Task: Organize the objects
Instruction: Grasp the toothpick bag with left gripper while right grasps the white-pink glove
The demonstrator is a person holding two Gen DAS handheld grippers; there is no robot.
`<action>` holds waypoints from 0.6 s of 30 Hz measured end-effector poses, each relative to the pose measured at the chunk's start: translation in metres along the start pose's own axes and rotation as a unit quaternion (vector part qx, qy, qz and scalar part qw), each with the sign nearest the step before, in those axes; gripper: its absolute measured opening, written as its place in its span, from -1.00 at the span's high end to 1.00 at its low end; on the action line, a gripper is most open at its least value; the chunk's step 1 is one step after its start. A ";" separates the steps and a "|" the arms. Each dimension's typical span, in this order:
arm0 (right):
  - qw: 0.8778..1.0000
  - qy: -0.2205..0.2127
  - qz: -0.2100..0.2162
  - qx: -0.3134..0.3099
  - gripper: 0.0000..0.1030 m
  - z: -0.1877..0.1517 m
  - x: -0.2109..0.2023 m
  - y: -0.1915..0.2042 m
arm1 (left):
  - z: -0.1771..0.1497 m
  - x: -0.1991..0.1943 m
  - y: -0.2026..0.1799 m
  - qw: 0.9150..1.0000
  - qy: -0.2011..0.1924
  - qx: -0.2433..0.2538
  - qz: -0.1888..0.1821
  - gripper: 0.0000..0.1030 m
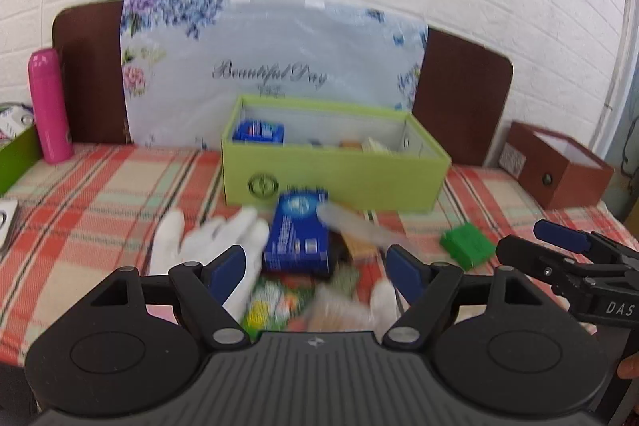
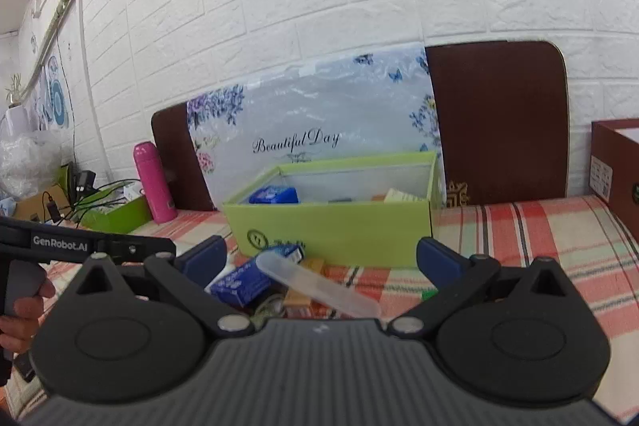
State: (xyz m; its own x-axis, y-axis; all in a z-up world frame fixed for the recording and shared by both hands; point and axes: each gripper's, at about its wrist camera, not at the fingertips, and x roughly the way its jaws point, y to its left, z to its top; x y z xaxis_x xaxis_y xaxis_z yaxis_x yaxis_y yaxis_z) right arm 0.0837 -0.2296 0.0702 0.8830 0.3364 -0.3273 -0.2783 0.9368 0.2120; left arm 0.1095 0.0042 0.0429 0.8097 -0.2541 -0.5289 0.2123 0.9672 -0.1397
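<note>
An open light green box (image 1: 335,172) stands on the plaid cloth and holds a blue packet (image 1: 258,131) and other small items. It also shows in the right wrist view (image 2: 339,226). In front of it lies a pile: a blue carton (image 1: 297,232), a clear plastic case (image 1: 355,226), a white glove (image 1: 207,246), a green block (image 1: 468,245) and colourful packets (image 1: 275,306). My left gripper (image 1: 315,272) is open and empty above the pile. My right gripper (image 2: 319,260) is open and empty over the clear case (image 2: 317,284) and blue carton (image 2: 241,282).
A pink bottle (image 1: 48,104) stands at the left beside another green box (image 1: 16,156). A brown box (image 1: 559,166) sits at the right. A floral board (image 1: 271,66) leans on the white brick wall behind. Cables and clutter (image 2: 80,194) lie far left.
</note>
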 end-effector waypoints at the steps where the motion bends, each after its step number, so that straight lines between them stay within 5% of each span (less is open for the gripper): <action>1: 1.000 0.005 -0.002 0.002 -1.00 -0.008 -0.004 0.001 | -0.007 0.000 0.000 1.000 0.005 -0.003 0.000 -0.57; 9: 0.998 0.059 -0.022 -0.011 -1.00 -0.064 -0.013 0.020 | -0.047 0.006 -0.002 0.998 0.031 -0.017 0.043 -0.57; 18: 0.995 0.102 -0.001 0.016 -1.00 -0.083 -0.005 0.031 | -0.063 0.014 0.007 0.995 0.059 -0.037 0.069 -0.57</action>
State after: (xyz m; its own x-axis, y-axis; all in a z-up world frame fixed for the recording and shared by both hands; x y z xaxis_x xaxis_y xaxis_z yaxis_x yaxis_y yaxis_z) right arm 0.0398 -0.1944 0.0023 0.7876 0.3497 -0.5074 -0.2610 0.9352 0.2394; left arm 0.0877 0.0074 -0.0180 0.7579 -0.1215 -0.6410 0.0591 0.9912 -0.1180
